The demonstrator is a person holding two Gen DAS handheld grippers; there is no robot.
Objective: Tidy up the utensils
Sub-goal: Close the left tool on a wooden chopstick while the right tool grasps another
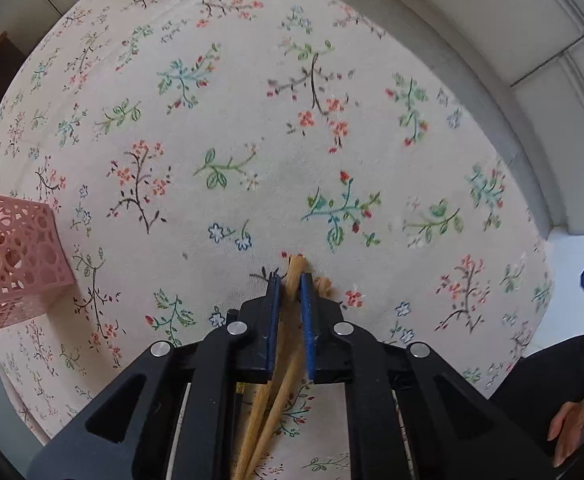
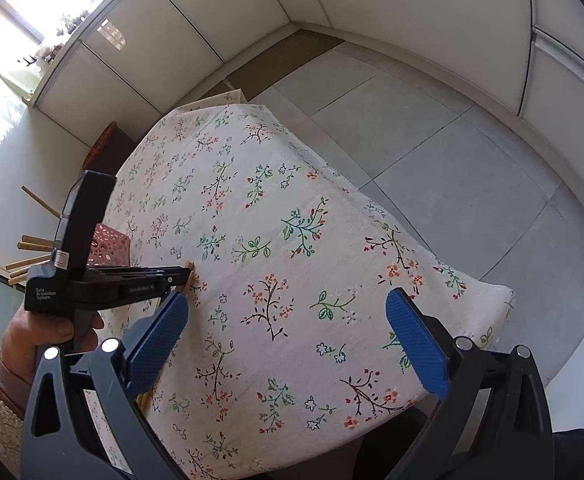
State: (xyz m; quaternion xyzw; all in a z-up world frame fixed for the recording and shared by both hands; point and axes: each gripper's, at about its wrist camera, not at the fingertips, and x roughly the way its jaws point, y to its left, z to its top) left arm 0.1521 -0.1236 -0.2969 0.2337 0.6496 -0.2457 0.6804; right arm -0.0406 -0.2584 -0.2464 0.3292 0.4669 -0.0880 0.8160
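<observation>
My left gripper is shut on a pair of wooden chopsticks, whose tips touch the floral tablecloth. The chopsticks run back under the gripper toward the camera. A pink perforated holder stands at the left edge of the table. In the right wrist view my right gripper is open and empty above the table's near part. The left gripper shows there at the left with the chopsticks, and the pink holder stands behind it with several wooden utensil handles beside it.
The table is covered by the floral cloth and falls off at the right to a grey tiled floor. White cabinets line the walls. A red-brown object sits beyond the table's far left corner.
</observation>
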